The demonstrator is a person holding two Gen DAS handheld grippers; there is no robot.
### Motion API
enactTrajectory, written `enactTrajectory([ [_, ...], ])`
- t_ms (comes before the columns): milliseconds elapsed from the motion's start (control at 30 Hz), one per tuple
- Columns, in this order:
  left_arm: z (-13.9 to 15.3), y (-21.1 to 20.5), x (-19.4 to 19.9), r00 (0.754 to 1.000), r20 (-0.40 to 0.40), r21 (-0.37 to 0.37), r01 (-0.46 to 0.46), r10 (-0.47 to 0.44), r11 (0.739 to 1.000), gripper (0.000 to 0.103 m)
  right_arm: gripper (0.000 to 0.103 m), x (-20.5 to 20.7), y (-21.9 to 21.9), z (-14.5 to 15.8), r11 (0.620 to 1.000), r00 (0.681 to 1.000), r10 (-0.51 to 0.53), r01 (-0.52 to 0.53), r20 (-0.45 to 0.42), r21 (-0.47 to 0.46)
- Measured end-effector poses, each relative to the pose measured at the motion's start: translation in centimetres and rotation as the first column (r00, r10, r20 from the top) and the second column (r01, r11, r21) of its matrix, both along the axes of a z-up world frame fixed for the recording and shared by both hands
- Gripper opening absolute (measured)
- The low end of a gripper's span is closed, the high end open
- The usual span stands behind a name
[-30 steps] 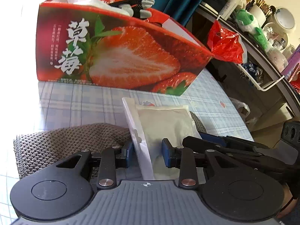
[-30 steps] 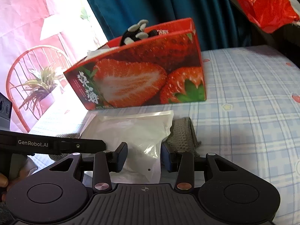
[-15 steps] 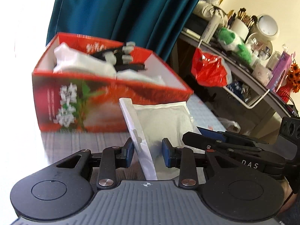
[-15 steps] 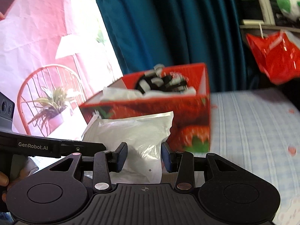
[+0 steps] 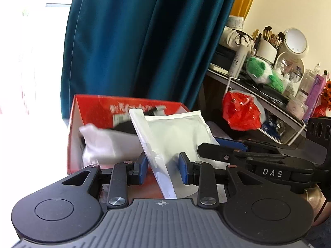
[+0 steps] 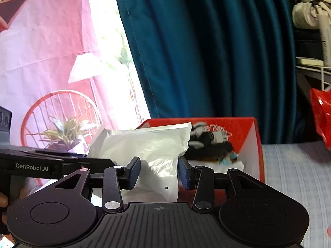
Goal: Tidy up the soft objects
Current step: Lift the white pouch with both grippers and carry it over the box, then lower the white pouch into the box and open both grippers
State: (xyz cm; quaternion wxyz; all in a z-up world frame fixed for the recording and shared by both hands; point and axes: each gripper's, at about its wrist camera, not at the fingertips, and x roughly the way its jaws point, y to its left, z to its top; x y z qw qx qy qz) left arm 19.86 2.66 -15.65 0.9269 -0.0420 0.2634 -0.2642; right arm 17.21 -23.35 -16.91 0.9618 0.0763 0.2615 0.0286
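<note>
A white soft plastic packet [image 5: 175, 136] [image 6: 153, 150] hangs in the air in front of the open red strawberry box [image 5: 91, 111] [image 6: 248, 136]. My left gripper [image 5: 162, 168] is shut on its left end and my right gripper [image 6: 158, 172] is shut on its other end. The box holds white packets [image 5: 103, 142] and a black-and-white soft item [image 6: 209, 142]. The right gripper shows from the side in the left wrist view [image 5: 227, 153].
A teal curtain [image 5: 144, 41] hangs behind the box. A shelf at the right carries cosmetics and a green plush toy [image 5: 262, 72], with a red plastic bag [image 5: 242, 111] hanging below. The checked bedcover [image 6: 293, 165] lies right of the box.
Both grippers have lifted the white packet off the bedcover and the grey knit cloth. It has risen from beside the box front to the height of its open top.
</note>
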Motion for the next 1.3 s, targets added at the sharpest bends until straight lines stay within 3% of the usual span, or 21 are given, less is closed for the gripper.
enactTrajectory([
  [200,0.5,0.7,4.2,1.000,-0.010,0.038,-0.007,0.008,0.999,0.034,0.038,4.4,-0.4,-0.6,0.999,0.999,-0.028,0.028,-0.035,0.018],
  [300,0.0,0.6,6.1,0.999,-0.034,0.098,-0.032,0.035,0.995,0.034,0.038,6.3,-0.1,-1.7,0.999,0.997,-0.029,0.030,-0.068,0.014],
  [433,-1.1,0.3,8.1,0.996,-0.072,0.162,-0.038,0.051,0.986,0.034,0.033,8.8,0.5,-4.0,0.999,0.986,-0.038,0.034,-0.165,-0.030],
  [567,-2.4,0.2,9.4,0.994,-0.101,0.212,-0.025,0.047,0.977,0.035,0.023,10.4,-0.2,-5.7,0.999,0.961,-0.049,0.052,-0.271,0.004],
  [800,-3.2,0.5,10.5,0.992,-0.108,0.255,-0.039,0.068,0.966,0.037,0.021,12.4,1.0,-6.4,0.998,0.933,-0.002,-0.019,-0.361,-0.055],
  [1133,-1.6,1.5,8.8,0.996,-0.043,0.241,-0.071,0.084,0.968,0.050,0.021,14.8,1.9,-7.2,0.996,0.893,-0.016,-0.024,-0.449,-0.083],
  [1300,-0.4,2.3,8.2,0.993,-0.011,0.215,-0.112,0.117,0.970,0.051,0.021,14.7,2.5,-7.4,0.993,0.887,-0.025,-0.033,-0.462,-0.117],
])
